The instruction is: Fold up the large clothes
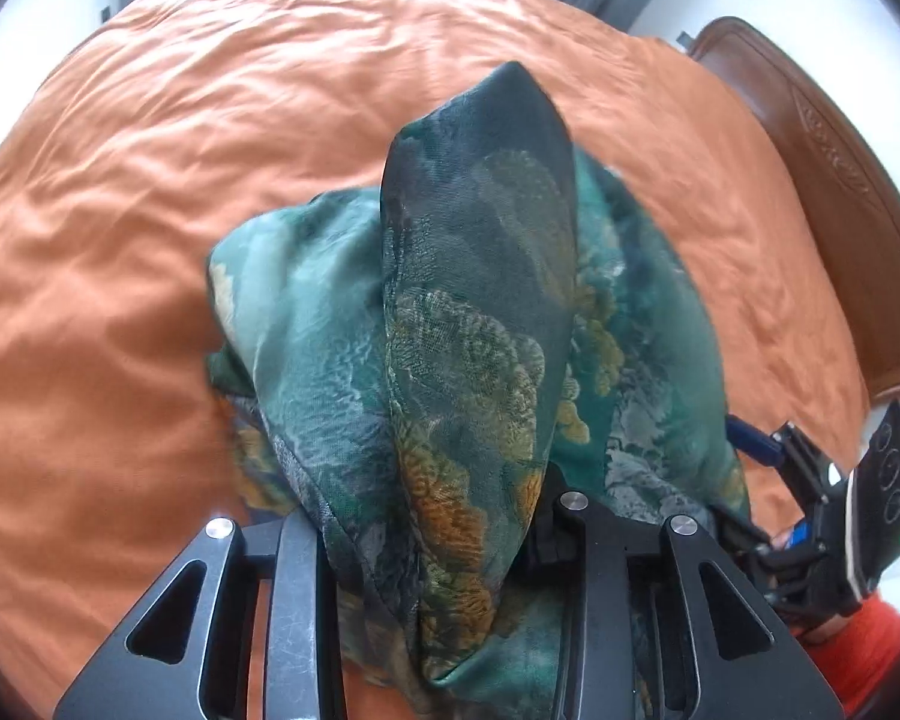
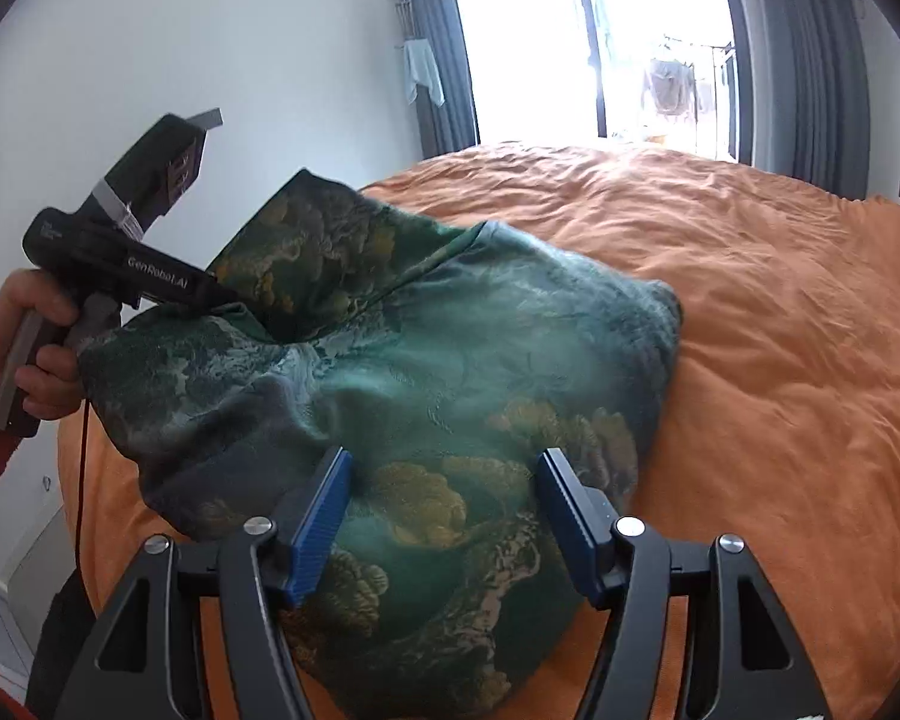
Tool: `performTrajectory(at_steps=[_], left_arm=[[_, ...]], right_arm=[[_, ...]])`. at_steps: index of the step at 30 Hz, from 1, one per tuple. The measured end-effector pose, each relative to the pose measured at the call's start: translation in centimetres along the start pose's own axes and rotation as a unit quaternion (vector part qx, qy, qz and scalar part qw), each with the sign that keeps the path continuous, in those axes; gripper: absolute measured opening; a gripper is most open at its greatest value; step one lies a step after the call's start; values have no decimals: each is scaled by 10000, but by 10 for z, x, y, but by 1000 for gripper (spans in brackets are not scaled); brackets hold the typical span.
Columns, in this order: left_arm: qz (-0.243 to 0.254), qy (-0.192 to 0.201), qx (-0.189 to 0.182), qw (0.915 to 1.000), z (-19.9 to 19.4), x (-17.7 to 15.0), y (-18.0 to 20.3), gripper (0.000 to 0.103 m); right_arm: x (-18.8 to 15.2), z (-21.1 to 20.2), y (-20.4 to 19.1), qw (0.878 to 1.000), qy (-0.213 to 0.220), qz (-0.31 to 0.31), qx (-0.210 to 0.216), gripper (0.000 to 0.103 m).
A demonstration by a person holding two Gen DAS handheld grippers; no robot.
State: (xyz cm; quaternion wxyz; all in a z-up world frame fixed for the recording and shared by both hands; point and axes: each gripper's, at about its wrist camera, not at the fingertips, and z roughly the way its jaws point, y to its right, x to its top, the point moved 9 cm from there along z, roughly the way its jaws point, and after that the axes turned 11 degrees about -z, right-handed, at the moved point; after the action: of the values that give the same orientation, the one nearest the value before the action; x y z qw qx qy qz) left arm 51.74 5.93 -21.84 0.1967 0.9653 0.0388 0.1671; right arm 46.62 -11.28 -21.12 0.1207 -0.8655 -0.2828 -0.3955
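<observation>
1. Bedroom with a bright balcony door [image 2: 648, 42], grey curtains [image 2: 438, 60], white wall; a bed under an orange bedspread [image 1: 150, 240], carved wooden headboard [image 1: 822, 180] along its right edge in the left wrist view.
2. On the bedspread, toward its near edge: a green patterned garment [image 2: 450, 372], bunched in a loose mound, thin woven cloth with gold and grey floral print.
3. Left gripper [image 1: 444, 588] clenched on a bundle of that cloth, one fold rising as a peak straight ahead of the camera; fingertips buried in fabric, so exact bite depth impossible to tell.
4. Same gripper seen from the right wrist view [image 2: 222, 294], held by a hand [image 2: 30, 348] in an orange sleeve, lifting the garment's left side off the bed.
5. Right gripper [image 2: 444, 516] released, blue pads [image 2: 324, 516] spread wide over the garment's near portion, seemingly resting on or just above the cloth; contact not certain.
6. Handling judgement: light, limp, probably slippery fabric; no stiffness, sagging wherever unsupported, prone to sliding out of a shallow pinch.
7. Best hold, probably: an edge or a corner rather than mid-cloth, pinched deep across several layers, opposite the left grip so the cloth spreads flat between the two.
</observation>
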Motion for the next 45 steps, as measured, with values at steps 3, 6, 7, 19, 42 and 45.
performTrajectory(at_steps=[3,6,7,19,42,45], left_arm=[[-160,-27,-53,9999,18,-10,-21,37],[-400,35,-202,9990,35,-14,-34,40],[-492,38,-307,9983,39,-15,-39,41],[-817,29,-1129,9902,2,-17,-45,55],[-123,1231,-971,9876,-70,4,-8,69],[-58,1171,-806,9898,-50,9,-6,69]], right_arm=[[-19,42,-9,9982,-522,-235,-157,66],[-32,67,-13,9954,-778,-399,-398,67],[-35,74,-12,9949,-853,-365,-408,67],[-5,68,11,9930,-1134,-12,-316,67],[28,91,-82,9988,-326,-237,-281,66],[35,53,-76,9999,-101,-20,-66,66]])
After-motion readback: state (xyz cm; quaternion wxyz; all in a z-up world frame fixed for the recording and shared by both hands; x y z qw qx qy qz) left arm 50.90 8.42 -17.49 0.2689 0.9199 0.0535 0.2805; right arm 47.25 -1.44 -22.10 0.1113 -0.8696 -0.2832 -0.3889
